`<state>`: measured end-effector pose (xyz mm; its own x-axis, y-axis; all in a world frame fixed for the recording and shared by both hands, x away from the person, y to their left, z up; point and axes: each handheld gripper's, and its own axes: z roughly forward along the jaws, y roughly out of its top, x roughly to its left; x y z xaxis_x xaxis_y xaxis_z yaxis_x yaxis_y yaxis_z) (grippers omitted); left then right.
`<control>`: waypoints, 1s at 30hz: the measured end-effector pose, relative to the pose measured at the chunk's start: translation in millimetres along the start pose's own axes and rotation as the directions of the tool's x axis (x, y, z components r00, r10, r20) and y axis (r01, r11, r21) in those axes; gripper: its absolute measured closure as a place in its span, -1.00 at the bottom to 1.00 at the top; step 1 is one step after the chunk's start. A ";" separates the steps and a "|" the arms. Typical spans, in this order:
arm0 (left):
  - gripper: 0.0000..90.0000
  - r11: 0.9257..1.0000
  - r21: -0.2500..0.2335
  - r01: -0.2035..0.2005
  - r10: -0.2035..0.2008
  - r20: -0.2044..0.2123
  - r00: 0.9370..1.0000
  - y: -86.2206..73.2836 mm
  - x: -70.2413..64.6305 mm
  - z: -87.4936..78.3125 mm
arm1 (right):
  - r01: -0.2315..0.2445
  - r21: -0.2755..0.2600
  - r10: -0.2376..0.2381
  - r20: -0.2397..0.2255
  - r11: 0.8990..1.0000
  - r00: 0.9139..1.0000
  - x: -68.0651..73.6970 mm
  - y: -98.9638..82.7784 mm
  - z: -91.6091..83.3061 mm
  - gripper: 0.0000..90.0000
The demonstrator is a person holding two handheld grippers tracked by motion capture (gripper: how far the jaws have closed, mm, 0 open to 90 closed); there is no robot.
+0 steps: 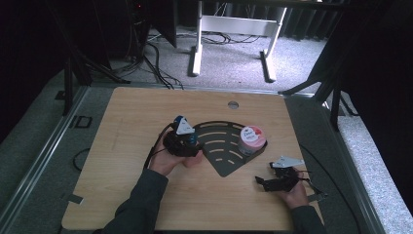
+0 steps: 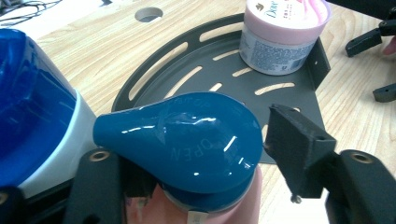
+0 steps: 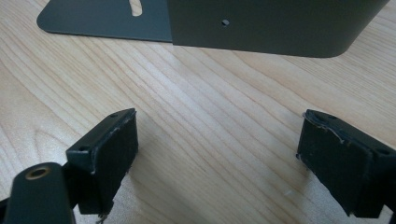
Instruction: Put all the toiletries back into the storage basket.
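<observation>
Your left gripper (image 2: 201, 186) has its jaws standing around the pink bottle's blue cap (image 2: 187, 140); the right pad is just clear of the cap, so no grip yet. Your right gripper (image 3: 219, 158) rests on the surface (image 3: 196, 102), jaws wide and empty, beside the dark slotted tray (image 2: 187, 84) holding 1 pink jar (image 2: 282, 35).

Table (image 1: 146, 195) evenly lit, dark surround; glare on blue cap (image 2: 187, 140); close views soft.

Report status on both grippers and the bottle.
Left gripper around blue-capped bottle, right pad clear of cap. Right gripper open, empty, over table. Pink jar on black rack.
</observation>
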<state>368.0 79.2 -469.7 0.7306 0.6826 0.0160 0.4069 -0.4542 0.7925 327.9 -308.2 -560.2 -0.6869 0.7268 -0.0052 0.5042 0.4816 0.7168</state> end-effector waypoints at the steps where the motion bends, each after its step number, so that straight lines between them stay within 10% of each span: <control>1: -0.10 1.000 -0.001 0.004 -0.004 -0.003 1.000 0.0 0.4 -0.2 | 0.000 0.000 0.000 0.000 1.000 1.000 0.0 0.0 0.0 -0.73; 30: 0.17 0.999 -0.021 0.030 -0.030 -0.025 0.999 0.3 -0.6 -6.8 | 0.000 0.000 0.000 0.000 1.000 1.000 0.0 0.0 0.0 -0.73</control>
<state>363.9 82.5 -465.4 0.7039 0.7102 0.0077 0.4170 -0.4220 0.8050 327.9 -308.2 -560.2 -0.6867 0.7270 -0.0050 0.5045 0.4815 0.7167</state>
